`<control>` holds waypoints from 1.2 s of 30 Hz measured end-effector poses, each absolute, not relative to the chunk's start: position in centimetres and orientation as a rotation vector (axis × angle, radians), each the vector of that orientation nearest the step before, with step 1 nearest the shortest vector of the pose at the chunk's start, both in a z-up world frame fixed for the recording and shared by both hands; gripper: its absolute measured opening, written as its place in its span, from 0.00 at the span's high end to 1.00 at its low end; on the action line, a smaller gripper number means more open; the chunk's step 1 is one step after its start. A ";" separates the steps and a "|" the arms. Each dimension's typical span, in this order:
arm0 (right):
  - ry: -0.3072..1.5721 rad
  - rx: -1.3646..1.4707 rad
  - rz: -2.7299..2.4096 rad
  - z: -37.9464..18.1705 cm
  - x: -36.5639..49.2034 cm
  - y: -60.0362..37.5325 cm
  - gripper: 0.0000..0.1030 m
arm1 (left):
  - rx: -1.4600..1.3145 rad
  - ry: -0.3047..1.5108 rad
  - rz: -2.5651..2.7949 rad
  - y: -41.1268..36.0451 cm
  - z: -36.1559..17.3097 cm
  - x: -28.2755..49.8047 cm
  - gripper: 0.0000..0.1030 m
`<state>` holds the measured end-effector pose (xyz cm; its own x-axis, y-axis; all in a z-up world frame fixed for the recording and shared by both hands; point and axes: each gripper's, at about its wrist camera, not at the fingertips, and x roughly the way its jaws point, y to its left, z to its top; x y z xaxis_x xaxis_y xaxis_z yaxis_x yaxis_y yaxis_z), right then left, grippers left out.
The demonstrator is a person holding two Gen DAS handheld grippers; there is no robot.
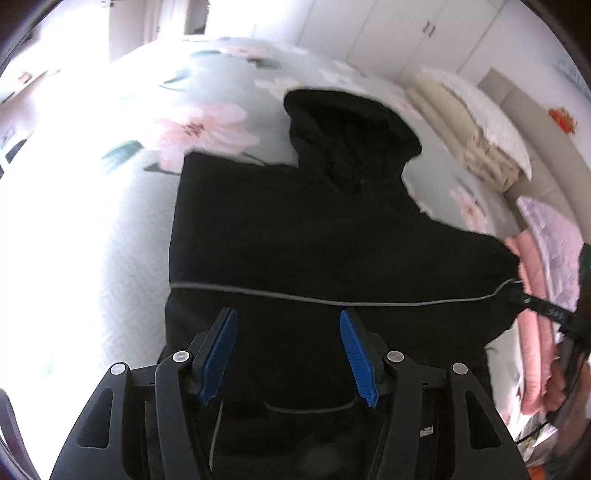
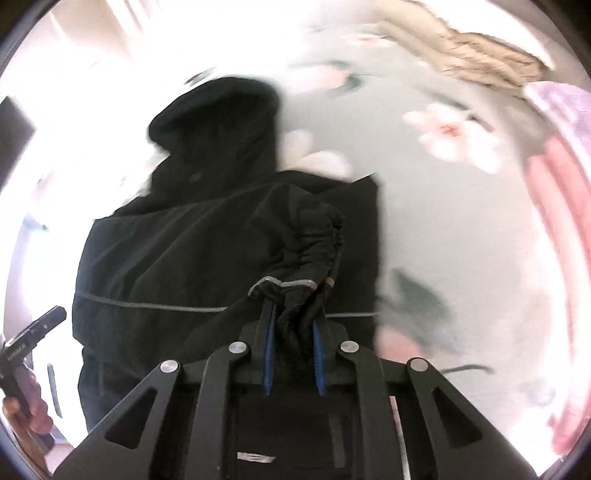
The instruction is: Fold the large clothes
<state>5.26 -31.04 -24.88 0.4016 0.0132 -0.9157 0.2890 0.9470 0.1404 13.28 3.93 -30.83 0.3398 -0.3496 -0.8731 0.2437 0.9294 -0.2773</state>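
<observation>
A black hooded jacket (image 1: 303, 236) with a thin grey stripe lies spread on the floral bedspread (image 1: 110, 229), hood pointing away. My left gripper (image 1: 288, 317) is open, its blue pads hovering over the jacket's lower body, holding nothing. My right gripper (image 2: 293, 317) is shut on the jacket's elastic sleeve cuff (image 2: 306, 254) and holds the sleeve lifted over the jacket body (image 2: 177, 266). In the left wrist view the right gripper's tip (image 1: 554, 314) shows at the jacket's right edge. The left gripper (image 2: 33, 336) shows at the left edge of the right wrist view.
Folded cream bedding and a white pillow (image 1: 480, 122) lie at the bed's far right. Pink and lilac folded blankets (image 1: 543, 273) sit along the right side, also in the right wrist view (image 2: 554, 206). White wardrobe doors (image 1: 406, 33) stand behind the bed.
</observation>
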 end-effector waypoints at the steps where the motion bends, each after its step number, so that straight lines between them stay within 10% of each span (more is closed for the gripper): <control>1: 1.158 0.302 -0.193 -25.2 5.3 -31.7 0.82 | -0.082 1.181 -0.382 3.5 -31.8 13.8 0.42; 9: 1.299 0.266 -0.254 -35.8 8.3 -32.0 0.78 | 0.104 1.225 -0.315 1.6 -37.5 14.8 0.41; 22: 1.156 0.259 -0.151 -26.1 9.1 -29.1 0.42 | 0.029 1.097 -0.495 -0.1 -28.7 19.2 0.40; 36: 1.343 0.168 -0.185 -37.7 13.7 -29.0 0.49 | 0.107 1.224 -0.399 1.2 -37.4 21.2 0.44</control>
<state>13.71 -28.96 -37.69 0.2149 -0.0365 -0.9760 0.2293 0.9733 0.0141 21.20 1.23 -37.40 0.2808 -0.2397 -0.9293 0.3535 0.9261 -0.1321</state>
